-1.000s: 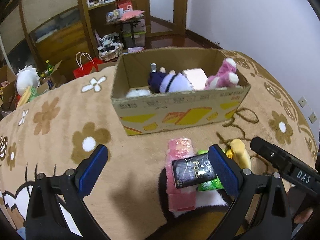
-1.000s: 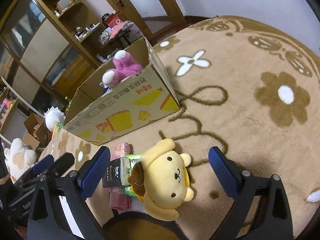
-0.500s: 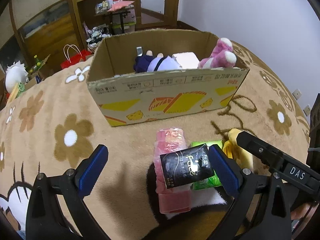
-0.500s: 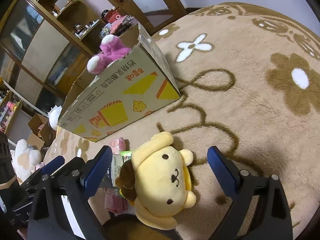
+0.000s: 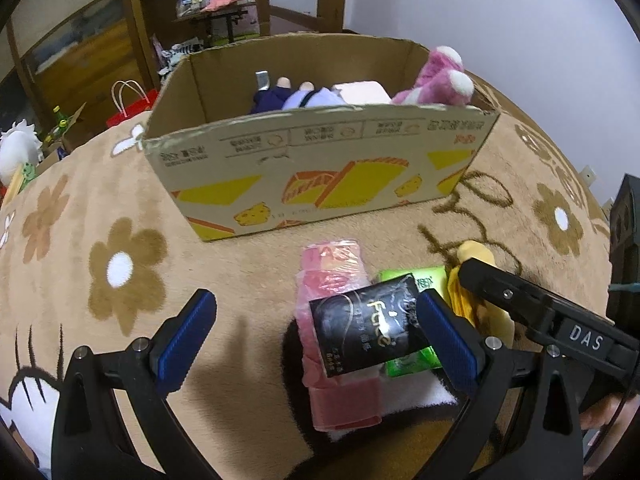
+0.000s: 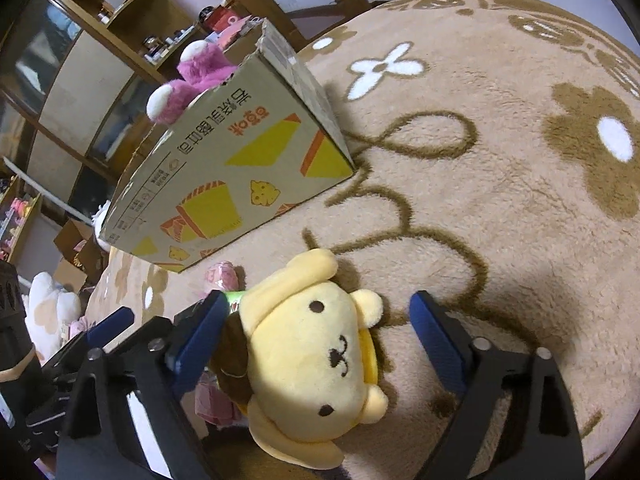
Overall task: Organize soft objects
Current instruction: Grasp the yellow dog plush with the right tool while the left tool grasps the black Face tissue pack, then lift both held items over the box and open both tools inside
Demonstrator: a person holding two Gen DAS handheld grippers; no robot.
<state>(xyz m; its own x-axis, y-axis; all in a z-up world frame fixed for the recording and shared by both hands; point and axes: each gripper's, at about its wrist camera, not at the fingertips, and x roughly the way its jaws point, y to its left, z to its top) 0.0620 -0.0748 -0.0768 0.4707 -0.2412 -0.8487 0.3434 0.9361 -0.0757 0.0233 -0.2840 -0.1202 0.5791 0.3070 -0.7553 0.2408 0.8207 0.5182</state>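
Yellow plush [image 6: 308, 360] between wide jaws.

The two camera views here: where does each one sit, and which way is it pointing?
Left wrist view: sits on the left gripper, looking forward over the carpet at the cardboard box and the black tissue pack; its open blue-padded fingers show, plus the other gripper's arm at right.
Right wrist view: sits on the right gripper, looking down at the yellow plush dog between its open fingers.
Shared: the box, the pink plush in it, the dog, the carpet.
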